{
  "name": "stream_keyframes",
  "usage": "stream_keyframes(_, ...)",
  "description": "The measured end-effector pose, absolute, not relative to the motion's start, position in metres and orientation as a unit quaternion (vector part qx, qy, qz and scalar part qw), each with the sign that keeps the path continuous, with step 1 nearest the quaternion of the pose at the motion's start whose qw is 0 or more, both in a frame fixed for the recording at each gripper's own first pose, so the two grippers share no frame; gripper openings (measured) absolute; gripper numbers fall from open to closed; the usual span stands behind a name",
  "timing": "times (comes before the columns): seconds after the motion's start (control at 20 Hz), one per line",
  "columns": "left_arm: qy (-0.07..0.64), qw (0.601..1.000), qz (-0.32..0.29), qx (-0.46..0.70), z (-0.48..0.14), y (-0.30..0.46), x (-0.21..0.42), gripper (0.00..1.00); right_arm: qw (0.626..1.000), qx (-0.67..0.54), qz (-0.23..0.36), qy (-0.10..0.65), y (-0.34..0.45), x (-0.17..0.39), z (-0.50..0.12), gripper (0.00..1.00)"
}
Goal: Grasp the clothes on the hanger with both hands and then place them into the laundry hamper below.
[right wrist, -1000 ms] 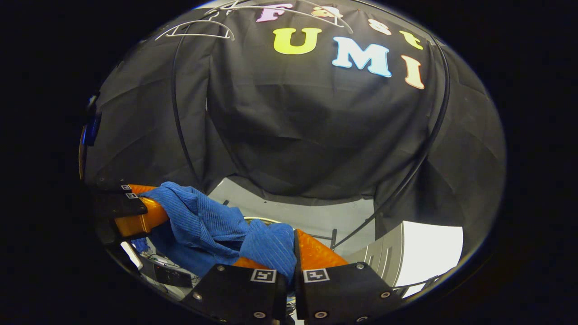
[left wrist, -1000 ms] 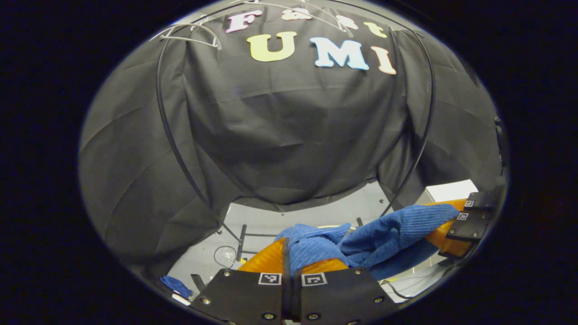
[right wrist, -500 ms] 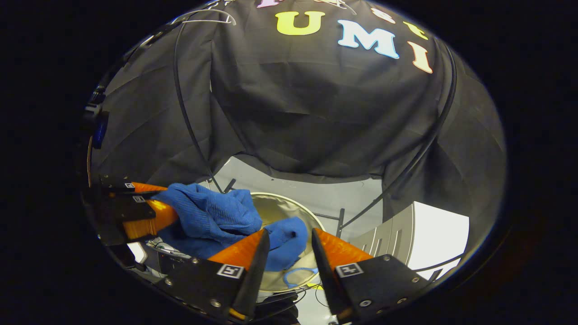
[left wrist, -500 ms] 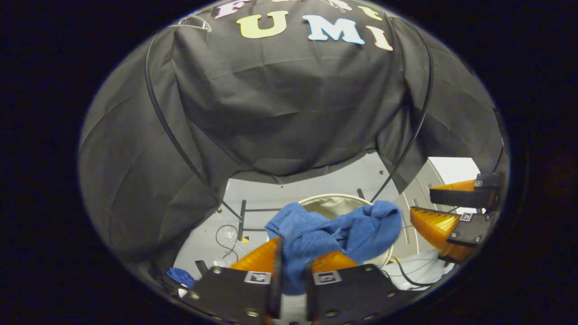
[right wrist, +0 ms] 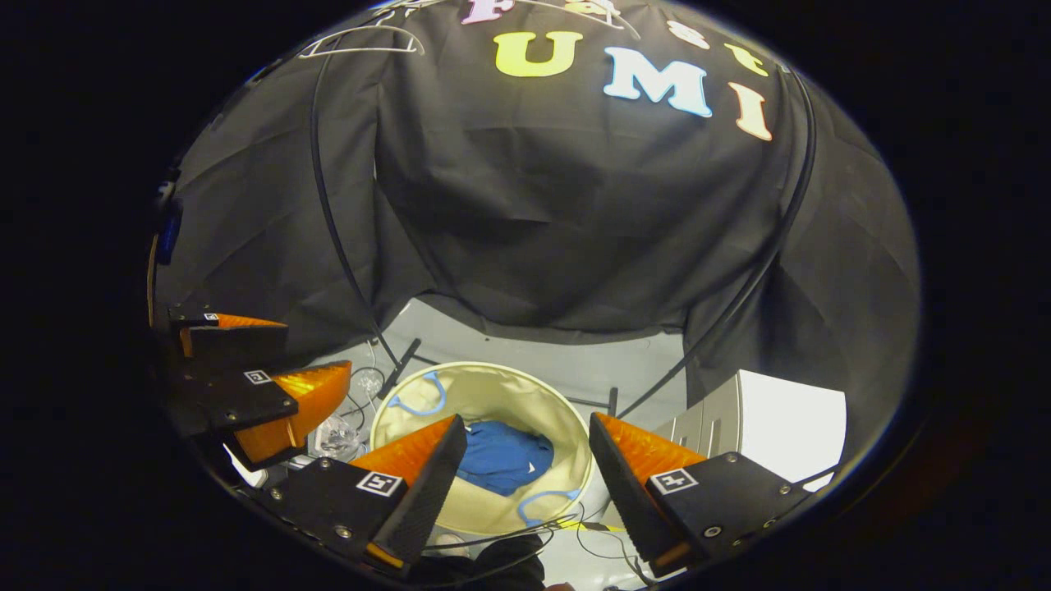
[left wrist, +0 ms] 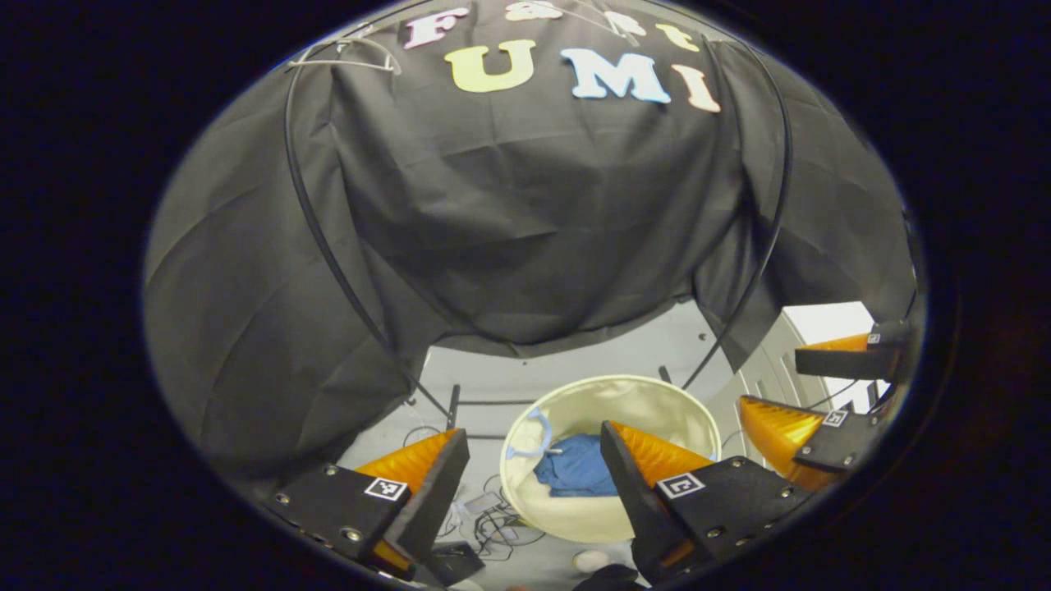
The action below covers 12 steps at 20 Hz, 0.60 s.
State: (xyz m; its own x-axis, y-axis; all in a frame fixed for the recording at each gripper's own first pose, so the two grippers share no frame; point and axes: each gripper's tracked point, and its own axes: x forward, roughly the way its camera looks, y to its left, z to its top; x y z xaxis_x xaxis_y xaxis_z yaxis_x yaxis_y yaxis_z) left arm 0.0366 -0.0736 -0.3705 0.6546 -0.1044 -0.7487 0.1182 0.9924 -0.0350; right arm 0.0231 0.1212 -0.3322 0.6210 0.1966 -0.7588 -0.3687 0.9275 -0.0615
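Observation:
The blue garment [left wrist: 576, 474] lies crumpled at the bottom of the round cream laundry hamper [left wrist: 649, 400], which stands on the grey floor below both grippers. In the right gripper view the same garment [right wrist: 502, 455] rests inside the hamper [right wrist: 484, 387]. My left gripper [left wrist: 532, 460] hangs open above the hamper with nothing between its fingers. My right gripper [right wrist: 527, 447] is open too, also over the hamper. The right gripper [left wrist: 809, 386] shows at the right edge of the left gripper view. A bare white hanger [left wrist: 349, 57] hangs at the top left.
Black rack poles [left wrist: 328, 246] curve down the cloth wall to the floor on both sides. A white cabinet [right wrist: 780, 427] stands right of the hamper. Loose cables [left wrist: 484, 525] lie on the floor at the hamper's left and front.
Both grippers held the blue garment a second ago. The right one opened first, then the left, and the garment dropped into the hamper. Both now stand wide open.

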Motion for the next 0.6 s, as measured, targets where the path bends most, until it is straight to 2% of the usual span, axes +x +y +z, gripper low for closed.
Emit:
stream_keyframes(0.3, 0.310, 0.949, -0.055, -0.009, -0.269, -0.057, 0.053, 0.94, 0.931, -0.098, 0.149, 0.318, 0.124, 0.031, -0.250, 0.94)
stream_keyframes(0.35, 0.291, 0.955, -0.054, -0.011, -0.249, -0.054, 0.056, 1.00, 0.937, -0.100, 0.147, 0.302, 0.122, 0.033, -0.234, 0.95)
stream_keyframes(0.6, 0.206, 0.977, -0.049, -0.014, -0.160, -0.048, 0.061, 0.99, 0.962, -0.074, 0.130, 0.228, 0.096, 0.033, -0.162, 0.96)
